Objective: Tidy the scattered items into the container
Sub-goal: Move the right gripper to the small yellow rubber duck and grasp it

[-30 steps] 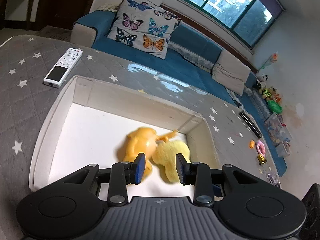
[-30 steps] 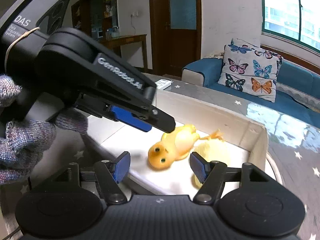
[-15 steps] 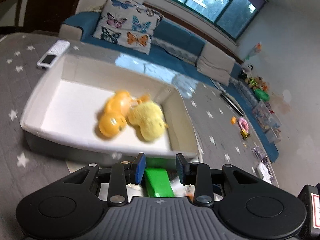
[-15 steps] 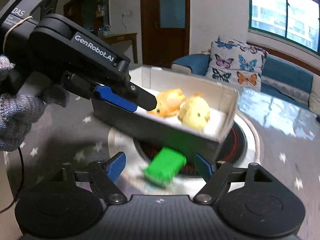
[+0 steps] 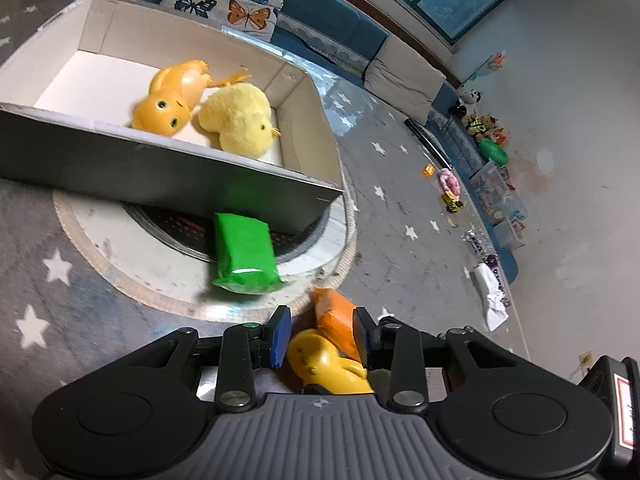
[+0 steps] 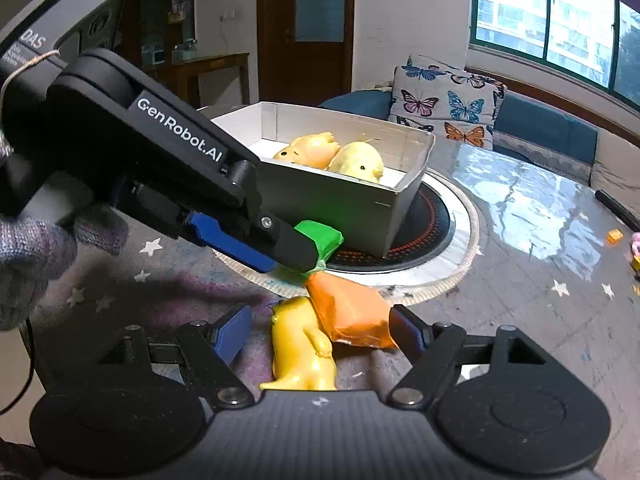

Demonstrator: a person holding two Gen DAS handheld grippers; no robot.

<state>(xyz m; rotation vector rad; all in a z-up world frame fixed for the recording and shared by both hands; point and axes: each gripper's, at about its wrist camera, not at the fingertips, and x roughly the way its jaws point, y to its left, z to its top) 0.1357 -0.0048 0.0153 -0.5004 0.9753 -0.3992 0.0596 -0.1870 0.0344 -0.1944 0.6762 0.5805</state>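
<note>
The white box (image 5: 160, 168) with a grey outer wall holds an orange rubber duck (image 5: 168, 96) and a yellow plush chick (image 5: 240, 120). In front of it lies a green packet (image 5: 244, 256). Nearer still are an orange packet (image 5: 334, 322) and a glossy yellow toy figure (image 5: 320, 364). My left gripper (image 5: 320, 334) hangs over these two with its jaws opening and its pads off them. In the right wrist view the orange packet (image 6: 352, 312) and the yellow figure (image 6: 300, 344) lie between the spread fingers of my right gripper (image 6: 320, 332), which is open. There the left gripper's fingers (image 6: 240, 240) cover part of the green packet (image 6: 320, 236).
The box (image 6: 340, 200) stands on a round black hotplate (image 6: 432, 216) set in the grey star-patterned table cover (image 5: 40, 280). A gloved hand (image 6: 28, 256) holds the left gripper. Behind are a blue sofa with a butterfly cushion (image 6: 448, 100) and small toys on the floor (image 5: 448, 188).
Both grippers have drawn back from over the box to the table in front of it. The green packet, then the orange packet and yellow figure, came into view. The right jaws widened.
</note>
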